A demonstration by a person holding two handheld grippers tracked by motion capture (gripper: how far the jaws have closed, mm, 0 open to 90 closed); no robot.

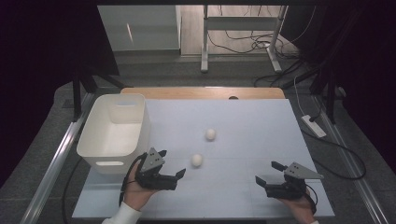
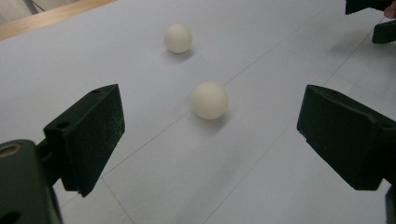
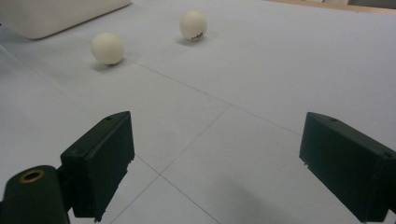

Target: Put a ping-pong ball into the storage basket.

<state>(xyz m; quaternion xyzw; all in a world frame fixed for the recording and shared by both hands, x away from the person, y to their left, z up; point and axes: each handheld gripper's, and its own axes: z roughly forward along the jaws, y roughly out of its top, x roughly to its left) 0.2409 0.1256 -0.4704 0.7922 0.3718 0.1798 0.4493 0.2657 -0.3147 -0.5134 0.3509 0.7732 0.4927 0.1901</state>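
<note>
two balls (image 1: 197,160) before spread left tongs (image 1: 171,163)

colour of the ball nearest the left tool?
Off-white, plain cream: the near ball shows best in the left gripper view, lying between the open left tool jaws' line of sight.

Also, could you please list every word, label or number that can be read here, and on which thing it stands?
No text can be read.
Farther white ball: a small dark print low on its side, too small and blurred to read.
Nearer white ball: no print seen.
White plastic bin: no label seen.
</note>
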